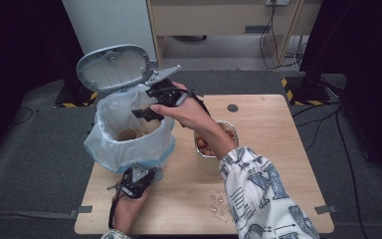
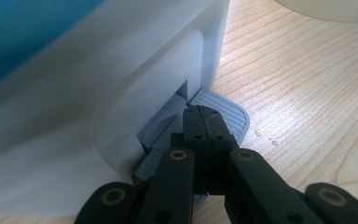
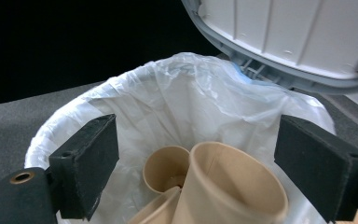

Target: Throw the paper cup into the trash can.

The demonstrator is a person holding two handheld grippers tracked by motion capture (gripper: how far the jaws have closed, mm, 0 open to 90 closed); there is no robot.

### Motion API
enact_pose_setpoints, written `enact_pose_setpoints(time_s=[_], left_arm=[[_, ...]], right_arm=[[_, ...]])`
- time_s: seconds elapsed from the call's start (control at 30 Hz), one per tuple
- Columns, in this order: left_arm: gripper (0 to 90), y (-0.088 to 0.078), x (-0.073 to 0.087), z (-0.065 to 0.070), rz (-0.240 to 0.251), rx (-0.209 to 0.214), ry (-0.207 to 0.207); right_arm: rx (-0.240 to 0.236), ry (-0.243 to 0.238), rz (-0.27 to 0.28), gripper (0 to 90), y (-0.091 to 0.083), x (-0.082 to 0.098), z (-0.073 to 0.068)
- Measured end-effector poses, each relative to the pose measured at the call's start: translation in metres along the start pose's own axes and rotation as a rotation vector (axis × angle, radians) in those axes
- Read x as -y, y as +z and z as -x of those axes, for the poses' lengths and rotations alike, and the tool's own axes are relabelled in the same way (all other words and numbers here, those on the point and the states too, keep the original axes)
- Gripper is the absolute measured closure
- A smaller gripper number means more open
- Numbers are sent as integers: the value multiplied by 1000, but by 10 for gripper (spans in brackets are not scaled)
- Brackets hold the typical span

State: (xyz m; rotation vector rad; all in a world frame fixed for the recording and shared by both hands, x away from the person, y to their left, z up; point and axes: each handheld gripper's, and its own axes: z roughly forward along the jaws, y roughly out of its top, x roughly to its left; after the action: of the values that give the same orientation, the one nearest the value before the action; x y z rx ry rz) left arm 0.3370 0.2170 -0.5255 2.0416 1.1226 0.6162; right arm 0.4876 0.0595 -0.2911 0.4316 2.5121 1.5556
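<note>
Right gripper [image 1: 146,112] above the mouth of the bin [image 1: 129,144] at left centre of the high view, jaws spread apart, nothing clamped between them. Brown paper cups [image 3: 228,186] loose inside the white liner [image 3: 186,93], low in the right gripper view. Lid [image 1: 113,67] raised, upper left. Left gripper [image 2: 204,122] clenched tight, tips pressed down on the grey pedal [image 2: 228,112] at the bin's base. Foil container [image 1: 216,144] just right of the bin
</note>
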Motion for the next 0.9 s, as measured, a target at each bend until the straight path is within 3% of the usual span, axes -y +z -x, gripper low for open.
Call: enact_pose_setpoints(time_s=[0.9], left_arm=[[891, 0, 0, 0, 0, 1, 0]], right_arm=[[123, 59, 14, 110, -43, 19, 27]])
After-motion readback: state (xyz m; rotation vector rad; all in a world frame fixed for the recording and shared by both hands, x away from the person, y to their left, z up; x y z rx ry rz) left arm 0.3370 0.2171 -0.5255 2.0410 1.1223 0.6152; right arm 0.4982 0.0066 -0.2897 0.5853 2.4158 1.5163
